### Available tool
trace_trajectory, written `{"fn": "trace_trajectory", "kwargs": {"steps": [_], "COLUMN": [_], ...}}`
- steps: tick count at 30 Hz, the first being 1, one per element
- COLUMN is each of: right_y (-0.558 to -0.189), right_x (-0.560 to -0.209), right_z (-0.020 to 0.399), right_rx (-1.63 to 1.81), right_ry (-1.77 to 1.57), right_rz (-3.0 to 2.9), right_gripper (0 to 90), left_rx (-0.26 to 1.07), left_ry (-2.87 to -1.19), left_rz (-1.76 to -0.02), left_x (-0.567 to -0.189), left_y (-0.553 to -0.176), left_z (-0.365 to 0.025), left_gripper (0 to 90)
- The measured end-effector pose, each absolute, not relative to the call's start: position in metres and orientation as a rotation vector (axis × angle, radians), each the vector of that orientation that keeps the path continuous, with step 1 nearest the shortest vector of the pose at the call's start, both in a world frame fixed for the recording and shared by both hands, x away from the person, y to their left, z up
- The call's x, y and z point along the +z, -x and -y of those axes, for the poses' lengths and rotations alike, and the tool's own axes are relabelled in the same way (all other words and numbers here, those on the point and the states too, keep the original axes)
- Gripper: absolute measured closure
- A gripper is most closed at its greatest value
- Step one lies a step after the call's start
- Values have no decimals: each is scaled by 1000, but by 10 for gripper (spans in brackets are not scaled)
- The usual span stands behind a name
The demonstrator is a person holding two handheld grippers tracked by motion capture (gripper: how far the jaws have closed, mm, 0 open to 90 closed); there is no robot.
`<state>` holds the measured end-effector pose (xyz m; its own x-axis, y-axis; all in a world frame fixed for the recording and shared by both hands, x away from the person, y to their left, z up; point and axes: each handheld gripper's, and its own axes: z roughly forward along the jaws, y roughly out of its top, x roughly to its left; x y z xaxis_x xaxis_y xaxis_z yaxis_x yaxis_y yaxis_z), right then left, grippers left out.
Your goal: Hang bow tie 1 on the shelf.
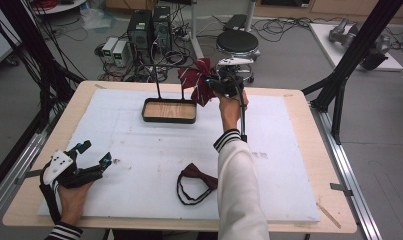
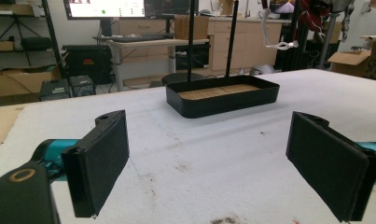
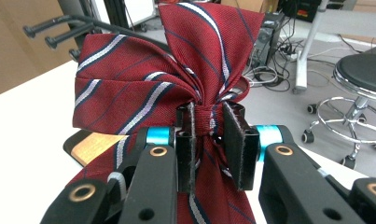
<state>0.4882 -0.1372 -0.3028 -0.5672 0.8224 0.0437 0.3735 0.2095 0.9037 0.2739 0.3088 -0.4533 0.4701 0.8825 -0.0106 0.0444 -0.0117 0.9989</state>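
Striped bow tie [image 3: 167, 84]: dark red weave, diagonal white and navy stripes. Second bow tie [image 1: 198, 176] on the table: plain maroon, black strap. Tray [image 1: 169, 110]: black walls, light wood-grain floor, two black posts. Table cover [image 1: 139, 145]: white with small dark specks, pale wood table edge [image 1: 19, 200] around it. Right gripper [image 3: 209, 135] and left gripper [image 2: 206, 168]: black jaws, teal joints, brass-coloured rivets. Sleeve [image 1: 236, 185]: white, black-striped cuff

Striped bow tie [image 3: 167, 88]: woven cloth w/ slight sheen.
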Motion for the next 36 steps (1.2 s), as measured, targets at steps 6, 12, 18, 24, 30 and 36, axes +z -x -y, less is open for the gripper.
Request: {"fn": "trace_trajectory", "kwargs": {"steps": [6, 12, 18, 24, 30, 36], "right_y": [-488, -490, -492, -494, -495, -497], "right_x": [-304, -308, -311, -314, -317, -320], "right_z": [137, 135, 135, 133, 131, 132], "right_rx": [1329, 1302, 1265, 1241, 1242, 1246], "right_ry": [-1110, -1114, -1126, -1125, -1131, -1142], "right_rz": [-2057, -2089, -2123, -2158, -2174, -2189], "right_gripper": [754, 753, 750, 750, 748, 742], "left_rx": [819, 819, 820, 819, 820, 820], "left_ry": [-1436, -1436, -1436, -1435, -1437, -1438], "left_rz": [-870, -870, -871, -870, -869, -872], "left_x": [-453, -453, -453, -453, -453, -453], "left_y": [-274, -274, -274, -274, -274, -274], "left_z": [-309, -309, -309, -309, -309, -309], "left_gripper": [135, 135, 135, 135, 135, 135]}}
